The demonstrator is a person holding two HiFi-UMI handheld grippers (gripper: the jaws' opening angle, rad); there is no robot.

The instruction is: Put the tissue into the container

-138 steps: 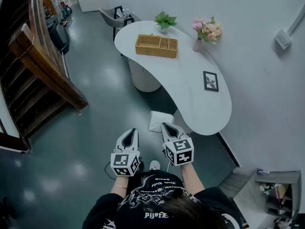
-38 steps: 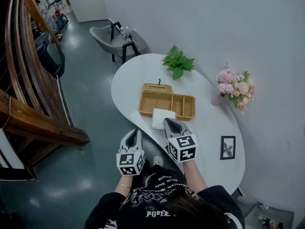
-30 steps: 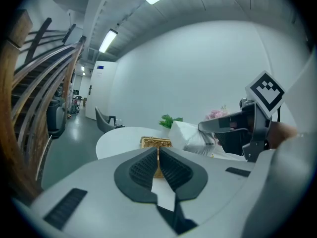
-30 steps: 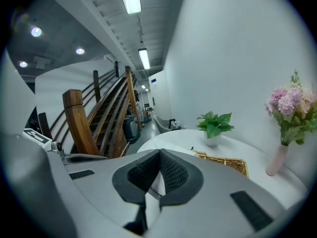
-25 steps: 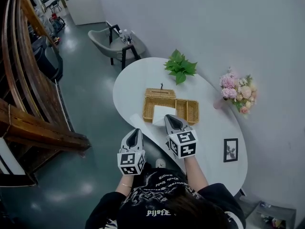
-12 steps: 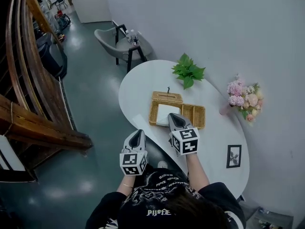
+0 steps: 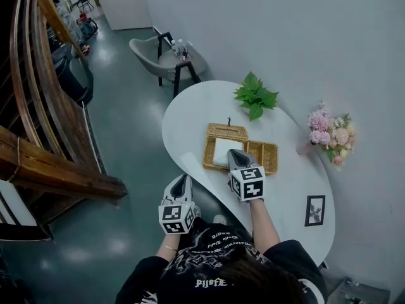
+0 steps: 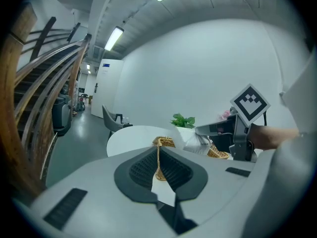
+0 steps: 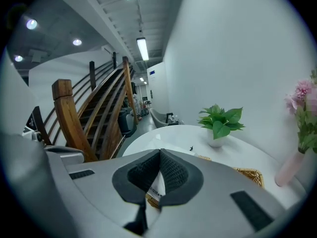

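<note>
White curved table (image 7: 190,116), grey wall behind. Tissue pack (image 7: 223,151) pinched between right gripper (image 7: 235,154) fingers, over the wicker container (image 7: 271,151) just below the fingertips. Dark print on the pack edge is too small to read. Left gripper (image 7: 181,181) fingers pressed together, empty, short of the table edge.

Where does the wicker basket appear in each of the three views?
Head view: the wicker basket is right of the picture's centre, on the table.
Left gripper view: the basket is near the centre, just above the closed jaw tips.
Right gripper view: the basket is at the lower right; only part of its rim shows.
Shared landmark: the green potted plant, beyond the basket in all three.
</note>
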